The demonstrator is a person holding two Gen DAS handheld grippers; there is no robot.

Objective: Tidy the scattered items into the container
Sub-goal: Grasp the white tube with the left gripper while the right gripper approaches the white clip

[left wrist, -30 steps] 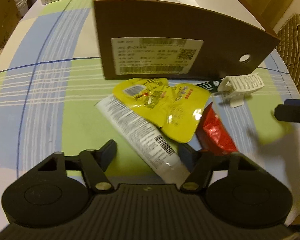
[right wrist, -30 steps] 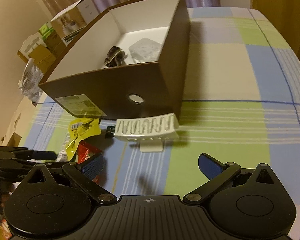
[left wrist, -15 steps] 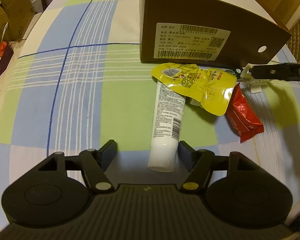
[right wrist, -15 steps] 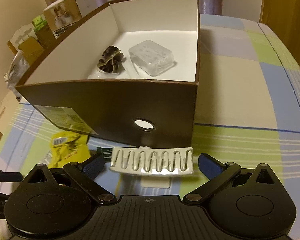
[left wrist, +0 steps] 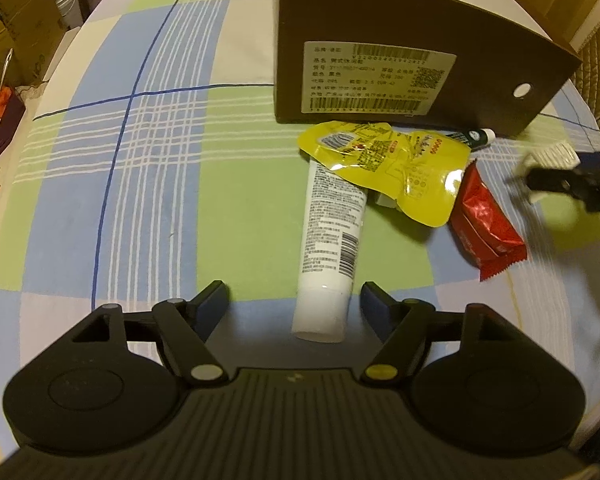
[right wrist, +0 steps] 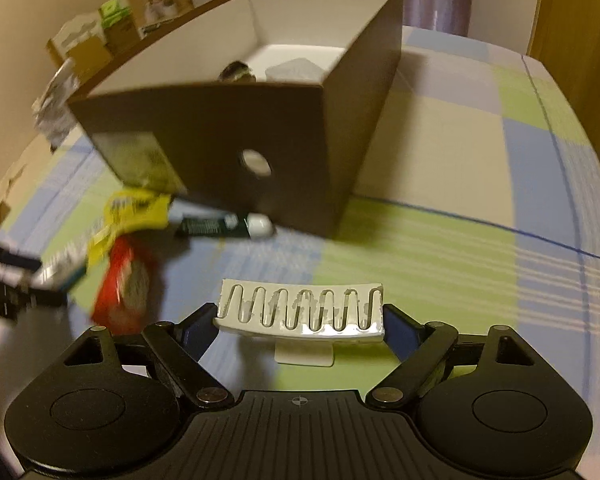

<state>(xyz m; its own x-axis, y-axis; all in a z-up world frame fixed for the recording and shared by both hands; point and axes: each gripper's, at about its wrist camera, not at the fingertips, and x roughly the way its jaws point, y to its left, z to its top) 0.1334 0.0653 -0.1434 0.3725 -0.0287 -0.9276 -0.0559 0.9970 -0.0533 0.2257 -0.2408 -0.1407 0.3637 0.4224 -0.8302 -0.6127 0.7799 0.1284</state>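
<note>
My right gripper (right wrist: 300,314) is shut on a white hair claw clip (right wrist: 300,310) and holds it above the cloth, in front of the brown box (right wrist: 228,128). The clip also shows at the right of the left wrist view (left wrist: 548,158). My left gripper (left wrist: 294,296) is open around the cap end of a white tube (left wrist: 328,248). A yellow pouch (left wrist: 388,164) lies over the tube's far end. A red packet (left wrist: 484,224) and a small dark green tube (left wrist: 474,138) lie by the box (left wrist: 400,56).
The box holds a dark scrunchie (right wrist: 238,72) and a clear case (right wrist: 296,70). Cardboard boxes (left wrist: 16,36) stand off the table's left edge. The checked cloth (left wrist: 120,160) stretches left of the items.
My right gripper has closed on the claw clip and lifted it back from the box, uncovering the green tube. My left gripper stays open around the white tube.
</note>
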